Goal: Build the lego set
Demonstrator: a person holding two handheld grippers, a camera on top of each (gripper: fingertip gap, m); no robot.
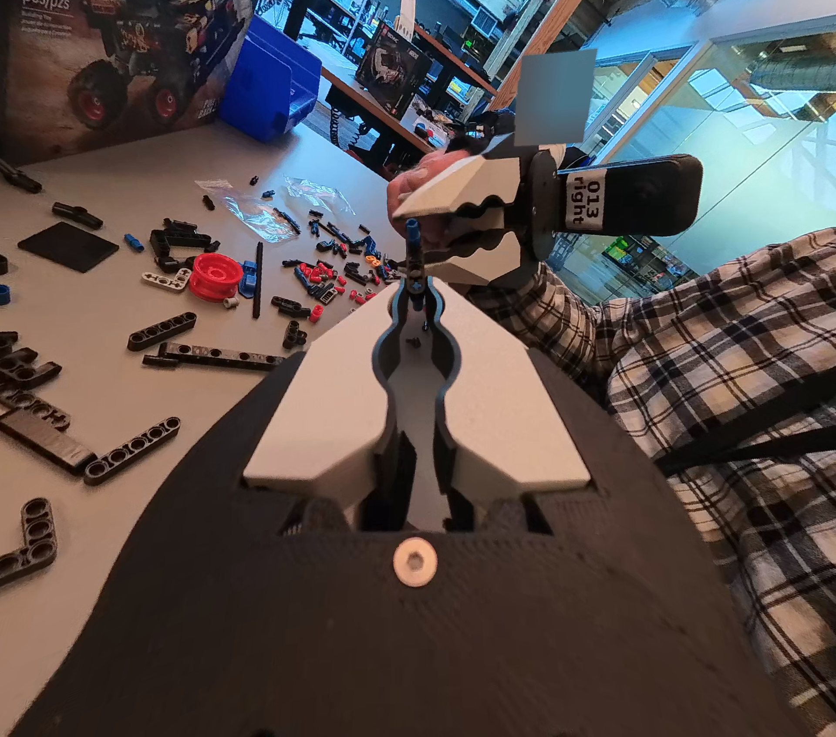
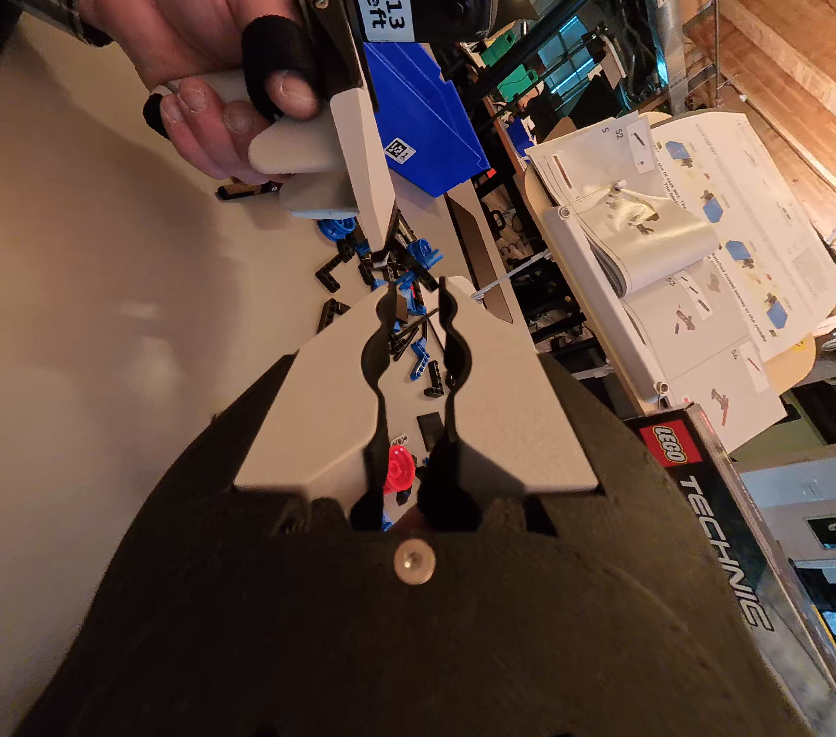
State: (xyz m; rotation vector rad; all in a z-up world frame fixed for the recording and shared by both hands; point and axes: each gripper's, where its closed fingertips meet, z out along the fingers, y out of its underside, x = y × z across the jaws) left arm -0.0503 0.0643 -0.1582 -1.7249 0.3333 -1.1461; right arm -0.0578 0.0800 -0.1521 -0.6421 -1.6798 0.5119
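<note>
**Holding a small sub-assembly aloft: slip risk**

Pinching a thin black piece with a blue pin (image 1: 412, 258) at the tips of my left gripper (image 1: 414, 285), raised above the table (image 1: 113, 317); right gripper (image 2: 414, 290) stands slightly spread, empty, its tips close beside the piece; loose lego parts (image 1: 325, 262) lie scattered far left, red wheel hub (image 1: 215, 276) among them. Hazards, as I judge: shallow tip grip lets piece twist; right gripper's nudge knocks it free into the scatter.

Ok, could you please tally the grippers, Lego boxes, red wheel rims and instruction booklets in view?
Grippers: 2 (left gripper, shut on a black-and-blue assembly; right gripper, open)
Lego boxes: 2 (near box, far box)
Red wheel rim: 1
Instruction booklet: 1
Total: 6
</note>
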